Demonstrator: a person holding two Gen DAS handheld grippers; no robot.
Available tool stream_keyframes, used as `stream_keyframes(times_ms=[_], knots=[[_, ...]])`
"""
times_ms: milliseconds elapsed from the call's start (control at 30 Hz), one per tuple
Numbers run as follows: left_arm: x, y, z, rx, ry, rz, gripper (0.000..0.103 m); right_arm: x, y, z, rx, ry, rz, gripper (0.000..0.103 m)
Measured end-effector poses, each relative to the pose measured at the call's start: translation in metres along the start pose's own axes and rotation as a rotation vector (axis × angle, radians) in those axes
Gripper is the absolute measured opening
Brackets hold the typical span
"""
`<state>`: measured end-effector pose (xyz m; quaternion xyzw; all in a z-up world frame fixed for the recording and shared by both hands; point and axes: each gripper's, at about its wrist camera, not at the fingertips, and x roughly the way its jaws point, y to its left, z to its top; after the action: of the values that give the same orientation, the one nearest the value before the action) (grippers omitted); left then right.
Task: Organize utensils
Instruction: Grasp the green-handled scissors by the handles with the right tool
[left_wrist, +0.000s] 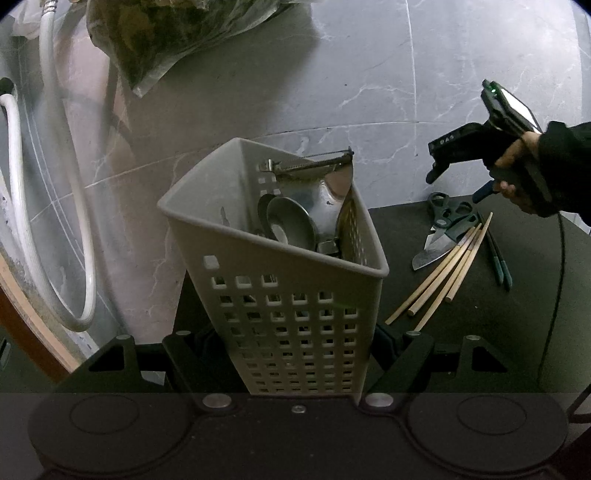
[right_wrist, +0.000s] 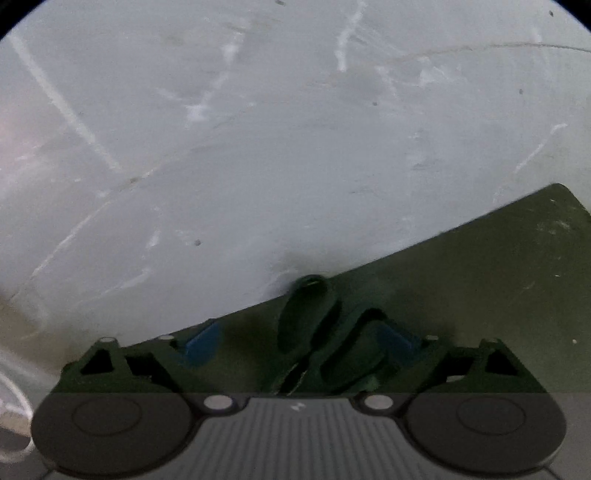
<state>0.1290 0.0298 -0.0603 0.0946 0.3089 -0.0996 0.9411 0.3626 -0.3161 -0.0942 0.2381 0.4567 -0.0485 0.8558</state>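
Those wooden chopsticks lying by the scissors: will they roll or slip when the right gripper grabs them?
The wooden chopsticks look thin and round, so probably apt to roll. Lying loose and fanned beside the scissors, they may scatter. Likely stiff and light.

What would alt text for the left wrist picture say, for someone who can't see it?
The left tongs grip a pale perforated utensil basket holding metal utensils. On the dark table to its right lie scissors, wooden chopsticks and green-tipped chopsticks, with the right tongs above them.
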Motion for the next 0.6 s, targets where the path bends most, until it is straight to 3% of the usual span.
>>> stream_keyframes(times_ms=[267,367,600], knots=[[0.0,0.0001,0.0,0.0,0.0,-0.001,0.079,0.0051,-0.0049,0.0004,0.088,-0.021,-0.096,0.071],[0.0,0.0001,0.0,0.001,0.0,-0.001,0.079,0.005,-0.0052,0.0023,0.108,-0.013,-0.094,0.06],[0.0008,0.0002,-0.0003,-0.004,-0.001,-0.001,0.079,0.0073,-0.0065,0.0083,0.128,0.044,-0.116,0.059]])
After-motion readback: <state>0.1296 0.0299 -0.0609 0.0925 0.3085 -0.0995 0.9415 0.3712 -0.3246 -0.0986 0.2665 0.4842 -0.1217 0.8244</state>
